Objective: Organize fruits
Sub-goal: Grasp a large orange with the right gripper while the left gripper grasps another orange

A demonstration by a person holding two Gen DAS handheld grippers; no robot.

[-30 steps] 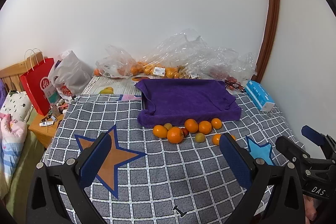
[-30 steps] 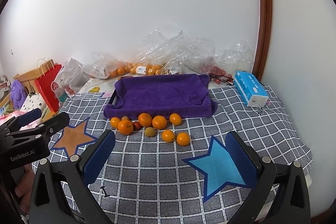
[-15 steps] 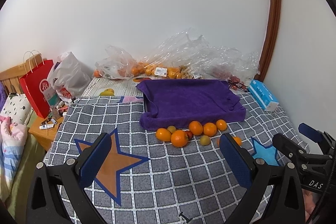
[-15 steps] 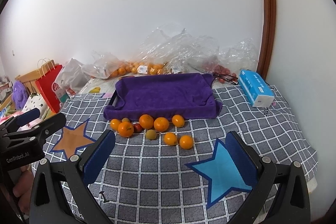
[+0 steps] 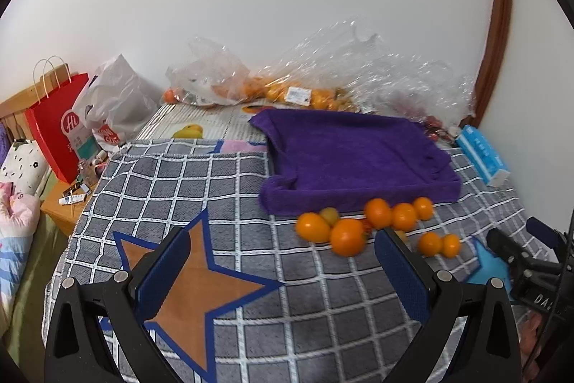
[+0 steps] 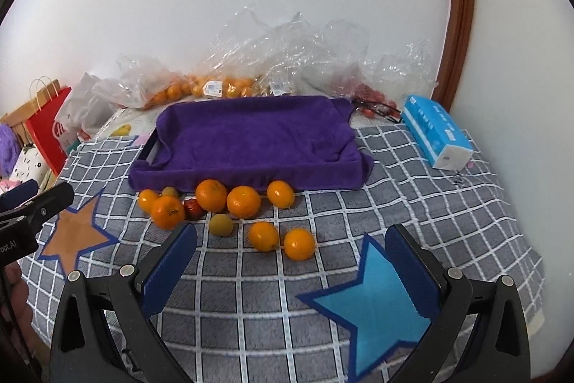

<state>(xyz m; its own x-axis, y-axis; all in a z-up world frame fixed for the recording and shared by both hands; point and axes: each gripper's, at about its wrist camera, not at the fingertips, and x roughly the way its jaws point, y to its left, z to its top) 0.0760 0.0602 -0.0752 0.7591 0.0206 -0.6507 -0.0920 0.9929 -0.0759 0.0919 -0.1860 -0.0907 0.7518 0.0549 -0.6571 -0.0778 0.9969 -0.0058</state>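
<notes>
While both gape empty, left hand-held gripper (image 5: pixel 281 270), right hand-held gripper (image 6: pixel 290 264), oranges (image 6: pixel 244 201) beyond

Home bedroom: bed w/ checked blanket (image 6: pixel 412 203), pillows (image 5: pixel 21 160), nightstand (image 5: pixel 61 207).

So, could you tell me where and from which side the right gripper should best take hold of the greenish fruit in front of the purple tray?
Grip the greenish fruit across its widest middle, coming down from above and the near side. It is small and round and lies apart from the oranges behind it, with bare blanket left, right and in front. The right gripper is open, probably wide enough to straddle it.
</notes>
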